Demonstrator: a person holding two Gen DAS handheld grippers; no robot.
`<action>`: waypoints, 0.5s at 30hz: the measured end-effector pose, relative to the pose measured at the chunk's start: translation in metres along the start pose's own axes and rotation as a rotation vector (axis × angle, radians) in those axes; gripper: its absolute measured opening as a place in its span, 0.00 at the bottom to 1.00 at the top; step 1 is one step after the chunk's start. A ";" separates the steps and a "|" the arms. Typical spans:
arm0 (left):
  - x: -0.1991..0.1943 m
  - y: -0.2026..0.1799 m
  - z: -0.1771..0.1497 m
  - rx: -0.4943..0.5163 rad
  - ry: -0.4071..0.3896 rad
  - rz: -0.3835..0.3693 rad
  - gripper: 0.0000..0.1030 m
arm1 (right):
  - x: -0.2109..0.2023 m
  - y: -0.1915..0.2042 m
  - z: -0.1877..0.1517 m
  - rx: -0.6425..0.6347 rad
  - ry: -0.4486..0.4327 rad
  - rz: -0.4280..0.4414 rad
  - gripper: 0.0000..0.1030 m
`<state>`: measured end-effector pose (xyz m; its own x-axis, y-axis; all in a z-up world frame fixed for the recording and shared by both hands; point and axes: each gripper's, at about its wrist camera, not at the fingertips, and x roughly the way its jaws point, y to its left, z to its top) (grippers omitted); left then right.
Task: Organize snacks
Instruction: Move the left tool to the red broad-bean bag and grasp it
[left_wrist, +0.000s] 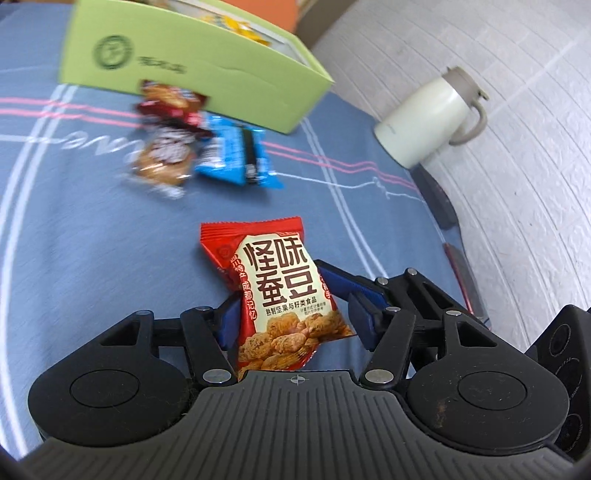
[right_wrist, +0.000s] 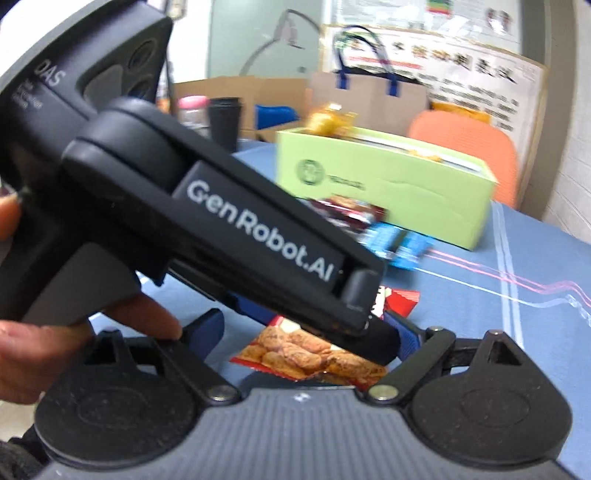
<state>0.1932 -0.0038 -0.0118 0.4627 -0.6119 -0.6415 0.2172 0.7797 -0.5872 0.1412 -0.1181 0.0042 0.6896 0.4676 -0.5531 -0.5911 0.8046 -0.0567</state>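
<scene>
- Left tongs (left_wrist: 295, 295) pinch one red bean snack bag (left_wrist: 280, 291), lifted off the blue counter (left_wrist: 92, 240), near the green box (left_wrist: 192, 74).
- Three more snack packs (left_wrist: 207, 144) lie just before the box.
- One white jug (left_wrist: 428, 118) stands right of the box.
- Right tongs (right_wrist: 306, 332) spread wide, holding nothing.

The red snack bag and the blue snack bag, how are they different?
The red snack bag sits between the left claw's blue fingers; the blue snack bag lies on the cloth beside the green box. The red one looks sharp, the blue one blurry. Both are outside the box.
</scene>
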 end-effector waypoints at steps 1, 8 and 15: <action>-0.005 0.004 -0.002 -0.010 -0.013 0.004 0.46 | 0.001 0.002 0.000 0.001 -0.001 0.004 0.90; -0.025 0.015 0.004 -0.046 -0.104 0.053 0.72 | 0.001 -0.005 -0.003 0.134 0.024 -0.043 0.90; -0.008 0.008 0.009 -0.016 -0.067 0.047 0.69 | 0.012 0.012 -0.014 0.156 0.048 -0.122 0.90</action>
<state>0.1992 0.0081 -0.0067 0.5285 -0.5639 -0.6346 0.1804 0.8050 -0.5652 0.1370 -0.1080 -0.0147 0.7293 0.3484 -0.5888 -0.4300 0.9028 0.0017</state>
